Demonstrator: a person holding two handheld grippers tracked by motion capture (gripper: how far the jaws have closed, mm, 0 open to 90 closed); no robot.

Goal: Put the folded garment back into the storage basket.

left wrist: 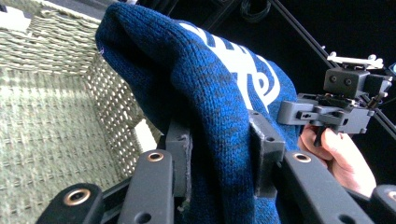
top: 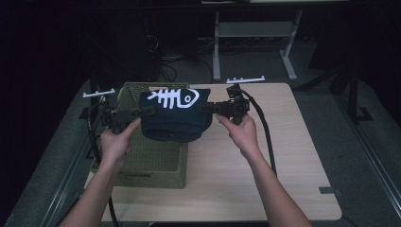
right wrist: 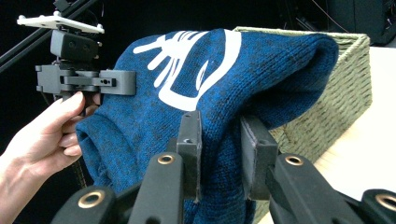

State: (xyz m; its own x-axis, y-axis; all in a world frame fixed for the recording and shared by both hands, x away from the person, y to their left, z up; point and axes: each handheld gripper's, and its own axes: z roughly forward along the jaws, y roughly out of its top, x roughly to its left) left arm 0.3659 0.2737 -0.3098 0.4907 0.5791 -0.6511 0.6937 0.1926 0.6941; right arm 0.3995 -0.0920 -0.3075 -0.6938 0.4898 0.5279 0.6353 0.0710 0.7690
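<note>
A dark blue knit sweater (top: 176, 116) with a white fish-skeleton print hangs folded between my two grippers, above the right part of a woven green basket (top: 151, 163). My left gripper (top: 150, 111) is shut on the sweater's left edge, and in the left gripper view the knit (left wrist: 219, 116) is pinched between the pads (left wrist: 181, 156). My right gripper (top: 204, 109) is shut on the sweater's right edge. In the right gripper view the fabric (right wrist: 205, 98) bunches between both jaws, with the basket (right wrist: 336, 98) behind it.
The basket stands on the left part of a light wooden table (top: 265, 156), open at the top. The table's right half is bare wood. A white-legged desk frame (top: 255, 42) and cables stand on the dark floor beyond.
</note>
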